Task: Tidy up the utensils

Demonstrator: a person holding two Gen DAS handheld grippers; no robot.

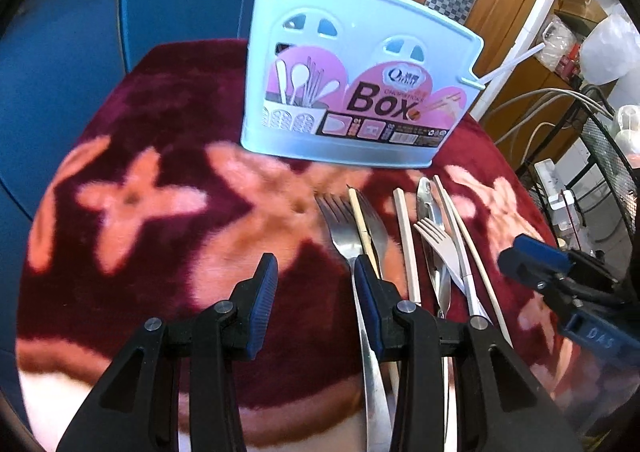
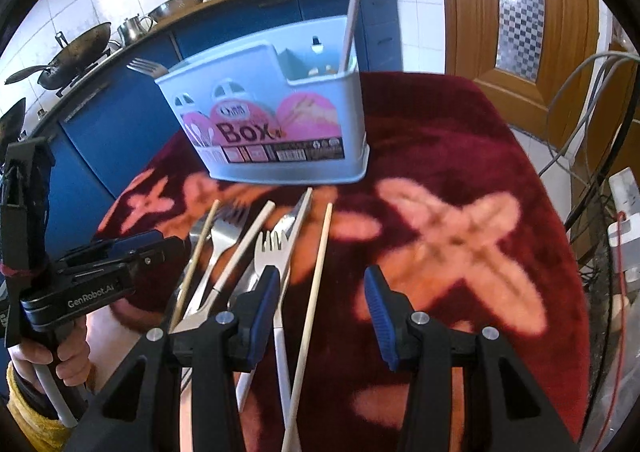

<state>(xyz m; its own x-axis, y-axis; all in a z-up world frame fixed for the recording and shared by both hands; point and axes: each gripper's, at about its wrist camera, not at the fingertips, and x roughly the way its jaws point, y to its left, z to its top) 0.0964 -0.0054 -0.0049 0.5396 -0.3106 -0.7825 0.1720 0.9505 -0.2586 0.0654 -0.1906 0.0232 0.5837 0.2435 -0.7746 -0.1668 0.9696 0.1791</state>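
A pale blue utensil box (image 1: 352, 91) with a pink "Box" label stands on a dark red floral cloth (image 1: 160, 211); it also shows in the right wrist view (image 2: 276, 131), holding a fork (image 2: 146, 67) at its left end and a chopstick (image 2: 350, 15) at its right. Several forks, a knife and chopsticks lie in a row in front of it (image 1: 404, 236) (image 2: 256, 248). My left gripper (image 1: 316, 284) is open, its right finger over a steel fork (image 1: 344, 228). My right gripper (image 2: 320, 292) is open above a wooden chopstick (image 2: 316, 280) beside a white-handled fork (image 2: 274, 256).
Blue kitchen cabinets (image 2: 120, 123) with pans and pots on the counter stand behind the table. A wooden door (image 2: 516, 11) is at the back right. Cables and a power strip (image 2: 624, 187) hang off the table's right edge.
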